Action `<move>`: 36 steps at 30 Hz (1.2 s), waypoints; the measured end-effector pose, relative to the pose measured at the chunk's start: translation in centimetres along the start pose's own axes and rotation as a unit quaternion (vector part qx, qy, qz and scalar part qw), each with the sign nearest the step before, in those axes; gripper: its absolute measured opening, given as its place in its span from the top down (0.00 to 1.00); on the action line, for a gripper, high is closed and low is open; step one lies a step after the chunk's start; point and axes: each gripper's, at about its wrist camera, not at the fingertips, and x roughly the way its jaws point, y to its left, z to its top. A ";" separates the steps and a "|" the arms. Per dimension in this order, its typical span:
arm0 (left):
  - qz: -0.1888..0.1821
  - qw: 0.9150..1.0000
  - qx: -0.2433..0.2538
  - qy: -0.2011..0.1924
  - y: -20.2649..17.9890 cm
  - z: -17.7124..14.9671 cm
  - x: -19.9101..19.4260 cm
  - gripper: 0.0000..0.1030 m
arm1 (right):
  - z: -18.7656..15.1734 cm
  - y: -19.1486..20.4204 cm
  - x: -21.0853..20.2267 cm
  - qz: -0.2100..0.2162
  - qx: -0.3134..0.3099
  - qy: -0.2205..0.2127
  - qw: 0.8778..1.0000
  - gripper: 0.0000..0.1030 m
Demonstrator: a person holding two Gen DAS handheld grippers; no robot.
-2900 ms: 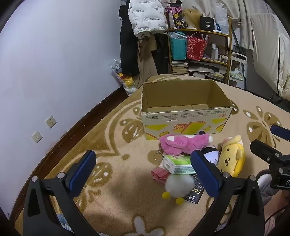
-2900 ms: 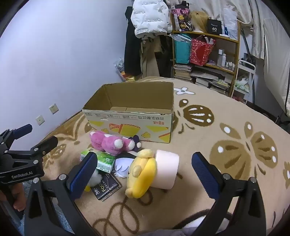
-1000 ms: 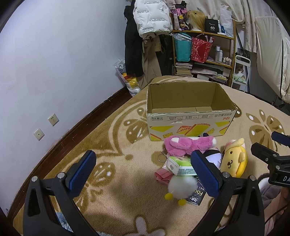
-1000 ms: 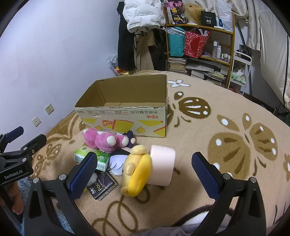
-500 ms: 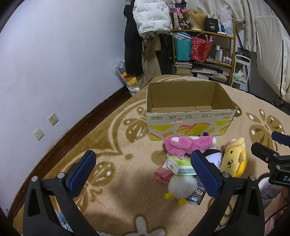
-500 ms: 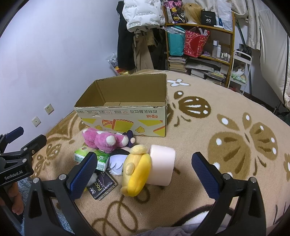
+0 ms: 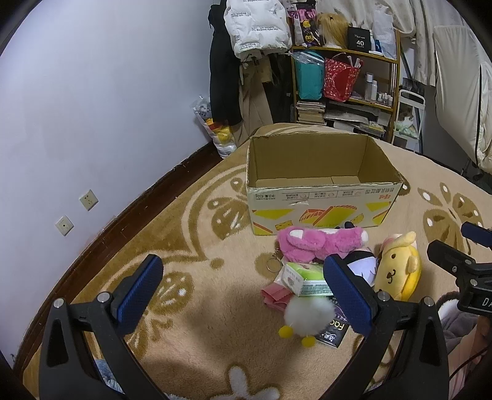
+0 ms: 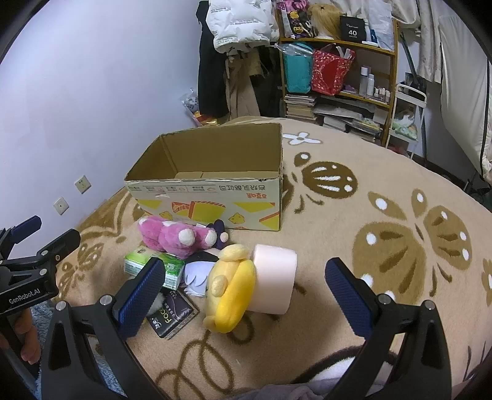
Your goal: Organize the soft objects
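Note:
An open, empty cardboard box (image 7: pixel 323 197) (image 8: pixel 215 197) stands on the rug. In front of it lies a pile: a pink plush (image 7: pixel 319 244) (image 8: pixel 175 235), a yellow dog plush (image 7: pixel 398 270) (image 8: pixel 230 295), a green tissue pack (image 7: pixel 304 278) (image 8: pixel 153 264), a white pom-pom toy (image 7: pixel 307 314), a black packet (image 8: pixel 170 317) and a pale pink roll (image 8: pixel 273 283). My left gripper (image 7: pixel 243 295) is open and empty, above the rug left of the pile. My right gripper (image 8: pixel 243 295) is open and empty, just short of the yellow plush.
A dark purple-and-white plush (image 8: pixel 200 270) lies between the pink and yellow ones. A pink pouch (image 7: pixel 276 295) and key ring (image 7: pixel 272 264) lie left of the pile. A cluttered shelf (image 7: pixel 344 77) and hanging clothes (image 7: pixel 255 27) stand behind the box. The white wall (image 7: pixel 92 107) runs along the left.
Both views have shifted only slightly; the pile and box lie where they were. Both grippers stay open and empty.

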 end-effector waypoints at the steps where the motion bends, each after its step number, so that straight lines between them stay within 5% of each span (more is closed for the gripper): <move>1: 0.000 1.000 0.000 0.001 0.0 0.1 0.0 0.00 | 0.0 0.0 0.0 0.000 0.000 0.000 1.000 0.00; 36: -0.014 1.000 0.004 0.014 0.1 -0.1 0.5 0.00 | 0.0 0.0 0.1 0.006 -0.001 0.001 1.000 0.00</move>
